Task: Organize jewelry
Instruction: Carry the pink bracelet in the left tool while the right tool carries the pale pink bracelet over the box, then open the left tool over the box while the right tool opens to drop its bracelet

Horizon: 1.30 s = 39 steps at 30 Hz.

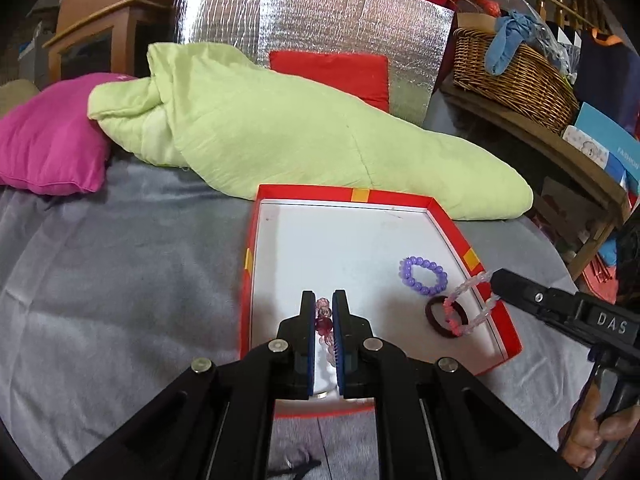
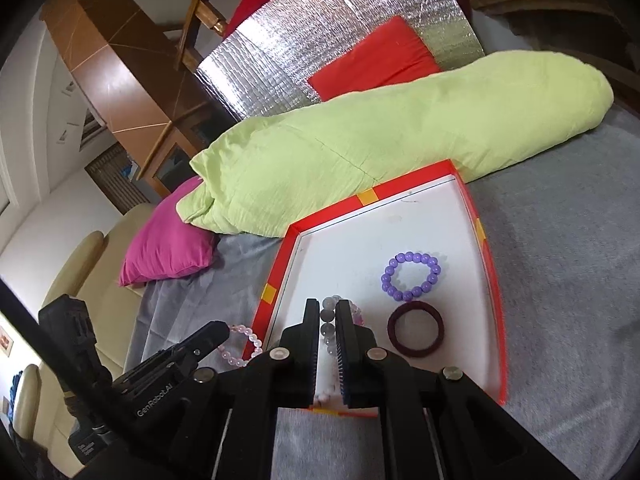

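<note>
A red box (image 1: 344,193) (image 2: 404,184) with a white floor lies on the grey bedspread. On its floor lie a purple bead bracelet (image 1: 424,276) (image 2: 412,276) and a dark maroon bangle (image 1: 446,316) (image 2: 416,334). My left gripper (image 1: 324,296) (image 2: 226,330) is shut on a rose bead bracelet (image 1: 323,316) (image 2: 240,344) near the box's near left rim. My right gripper (image 2: 327,304) (image 1: 494,280) is shut on a pink-and-white bead bracelet (image 1: 472,304) (image 2: 329,320), which hangs at the box's right rim, over the bangle.
A rolled light-green duvet (image 1: 304,132) lies right behind the box, with a magenta pillow (image 1: 48,148) to its left. Behind them are a red cushion (image 1: 332,72) and a silver foil panel (image 1: 312,12). A wicker basket (image 1: 516,76) sits on a wooden shelf at the right.
</note>
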Motion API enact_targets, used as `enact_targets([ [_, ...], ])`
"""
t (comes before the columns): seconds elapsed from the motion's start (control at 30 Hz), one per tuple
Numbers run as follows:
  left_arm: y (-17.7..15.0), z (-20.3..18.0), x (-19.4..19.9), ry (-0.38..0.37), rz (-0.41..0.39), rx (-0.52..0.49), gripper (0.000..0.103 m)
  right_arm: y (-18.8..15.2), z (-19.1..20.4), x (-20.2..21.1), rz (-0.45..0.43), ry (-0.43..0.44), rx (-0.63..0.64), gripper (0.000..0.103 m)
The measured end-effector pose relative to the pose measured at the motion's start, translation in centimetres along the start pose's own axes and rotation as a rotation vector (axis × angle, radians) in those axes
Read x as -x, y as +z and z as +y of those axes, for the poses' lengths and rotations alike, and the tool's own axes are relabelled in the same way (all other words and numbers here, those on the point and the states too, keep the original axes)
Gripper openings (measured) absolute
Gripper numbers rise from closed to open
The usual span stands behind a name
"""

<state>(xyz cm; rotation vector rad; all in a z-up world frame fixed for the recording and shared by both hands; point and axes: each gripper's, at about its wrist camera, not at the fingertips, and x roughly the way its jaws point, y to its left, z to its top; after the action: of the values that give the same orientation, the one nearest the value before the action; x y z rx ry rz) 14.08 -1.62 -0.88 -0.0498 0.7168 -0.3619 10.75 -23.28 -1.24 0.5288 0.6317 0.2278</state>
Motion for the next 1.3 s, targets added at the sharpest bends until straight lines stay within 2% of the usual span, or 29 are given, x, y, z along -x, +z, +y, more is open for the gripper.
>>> enact_targets([
  [0.4,2.3,1.3,-4.7,-0.061,0.052,0.053,0.009,1.6,-0.2,-5.1,0.026,-0.004,-0.052,0.009],
  [0.73,2.5,1.9,-7.6,-0.065,0.107,0.085,0.009,2.1,-1.3,-9.2,0.061,0.022,-0.147,0.009],
  [0.8,2.4,2.0,-7.9,-0.041,0.128,0.081,0.010,2.1,-1.6,-9.5,0.065,0.016,-0.160,0.013],
  [0.9,2.3,2.2,-7.5,-0.025,0.126,0.081,0.024,2.3,-2.2,-9.2,0.066,0.013,-0.192,0.016],
  [0.97,2.3,2.0,-7.0,-0.014,0.125,0.068,0.042,2.3,-2.5,-8.7,0.058,0.013,-0.197,0.031],
  [1.07,2.3,1.7,-5.9,0.023,0.108,0.026,0.047,2.4,-2.5,-8.0,0.055,0.007,-0.181,0.031],
  [1.17,2.3,2.1,-5.1,0.050,0.112,0.030,0.051,2.5,-2.5,-7.1,0.050,0.003,-0.172,0.031],
  [1.3,1.7,3.0,-3.1,0.139,0.119,0.046,0.054,2.8,-2.9,-5.6,0.037,-0.008,-0.172,0.031],
])
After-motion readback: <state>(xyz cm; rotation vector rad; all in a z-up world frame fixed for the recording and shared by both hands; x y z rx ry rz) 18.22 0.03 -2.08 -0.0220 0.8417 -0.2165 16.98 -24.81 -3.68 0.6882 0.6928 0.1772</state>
